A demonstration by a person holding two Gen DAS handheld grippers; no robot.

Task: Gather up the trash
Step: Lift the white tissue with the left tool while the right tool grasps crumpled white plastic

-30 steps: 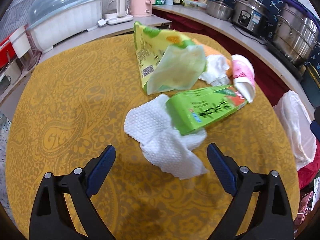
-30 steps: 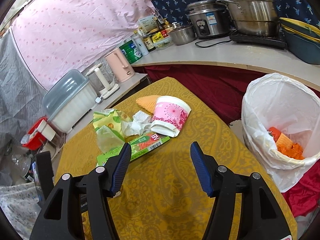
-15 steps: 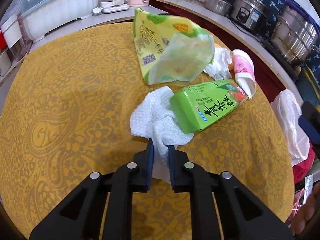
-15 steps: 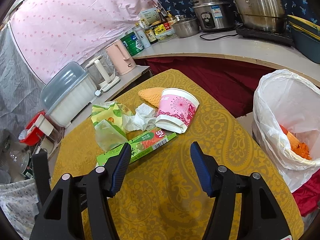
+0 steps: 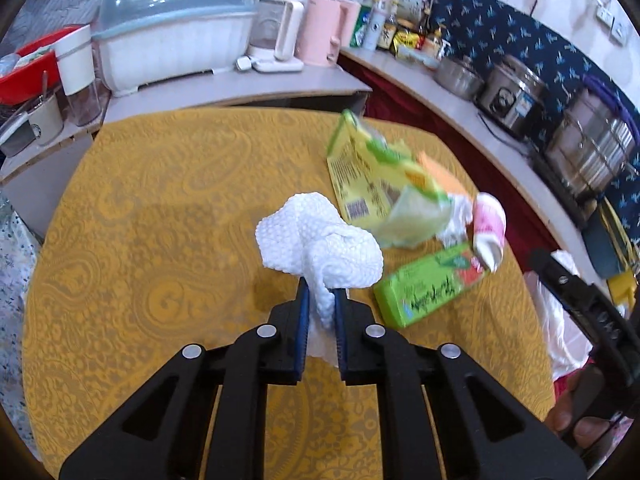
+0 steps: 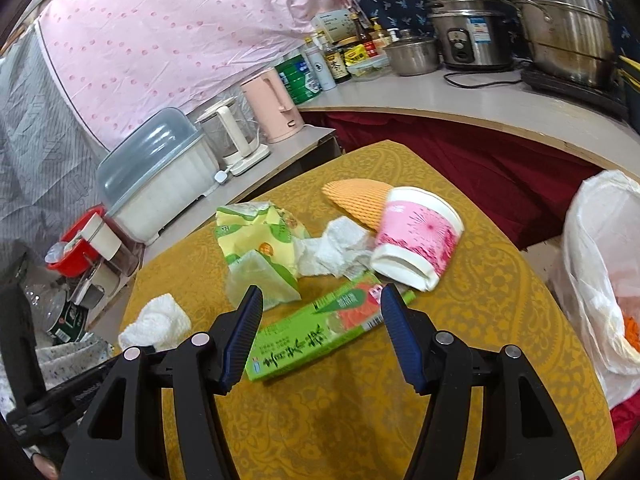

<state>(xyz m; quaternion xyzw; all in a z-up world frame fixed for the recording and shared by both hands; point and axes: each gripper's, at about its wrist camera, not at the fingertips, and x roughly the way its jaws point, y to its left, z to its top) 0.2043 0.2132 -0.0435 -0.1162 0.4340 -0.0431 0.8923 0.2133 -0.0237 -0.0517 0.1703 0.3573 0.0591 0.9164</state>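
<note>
My left gripper (image 5: 319,292) is shut on a crumpled white paper towel (image 5: 320,240), held up off the yellow tablecloth (image 5: 160,240); the same paper towel (image 6: 154,322) shows at the left of the right wrist view. My right gripper (image 6: 322,300) stands open above a green carton (image 6: 316,336), not touching it. Behind the green carton (image 5: 428,288) lie a yellow-green snack bag (image 6: 260,240), a crumpled tissue (image 6: 336,248), a tipped pink paper cup (image 6: 416,244) and an orange foam sleeve (image 6: 356,200). A white-lined trash bin (image 6: 600,264) stands off the table's right edge.
A counter (image 6: 480,100) curves round the back with pots, a rice cooker (image 6: 468,32), bottles, a pink kettle (image 6: 272,106) and a covered dish rack (image 5: 172,32). A red bowl and jars (image 6: 80,248) crowd the left. Dark red cloth hangs below the counter.
The left gripper closed on the paper towel and lifted it off the table, away from the carton. The right gripper moved in over the green carton, staying open.
</note>
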